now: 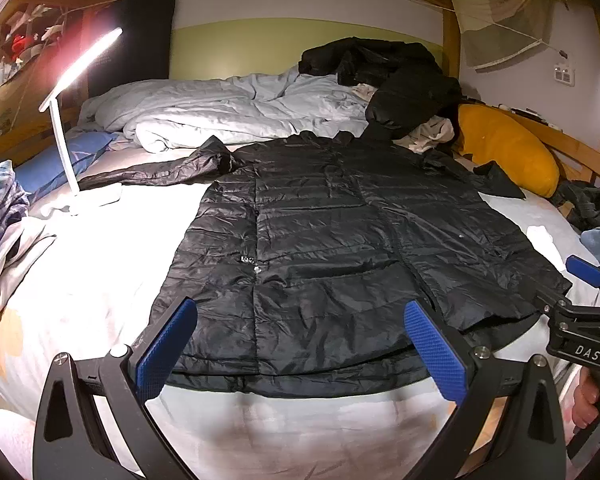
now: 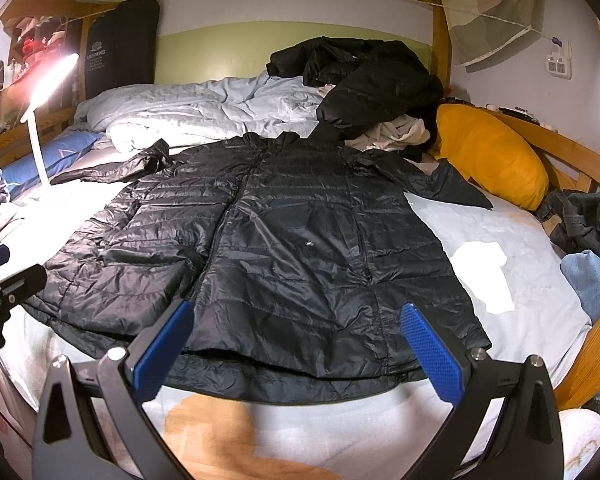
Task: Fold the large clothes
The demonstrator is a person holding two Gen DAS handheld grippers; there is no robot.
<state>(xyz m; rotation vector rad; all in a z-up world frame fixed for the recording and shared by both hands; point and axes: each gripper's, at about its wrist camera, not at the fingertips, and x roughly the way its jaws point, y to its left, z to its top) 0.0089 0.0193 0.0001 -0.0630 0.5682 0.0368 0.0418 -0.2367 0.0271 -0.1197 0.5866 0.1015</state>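
the black puffer jacket (image 1: 332, 240) lay spread flat, front up, across the near half of the bed (image 1: 100, 264), hem toward the cameras and collar toward the far end. one sleeve (image 1: 160, 168) stretched out to the left; the other (image 2: 456, 188) angled toward the yellow pillow (image 2: 492, 152). the left gripper (image 1: 300, 344) hung released above the hem, jaws wide apart, holding nothing. the right gripper (image 2: 296, 344) was likewise released and empty over the hem.

judgement: the garment was laid out and no fold had yet been made. the next move likely calls for taking a sleeve or a side edge and carrying it across the body without dragging the slick shell.

the sheet was pale and lightly creased. a lit desk lamp (image 1: 68, 120) stood at the left, a rumpled duvet (image 1: 228, 108) and a heap of dark clothes (image 1: 392, 80) behind, inside a wooden bunk frame (image 2: 440, 40).
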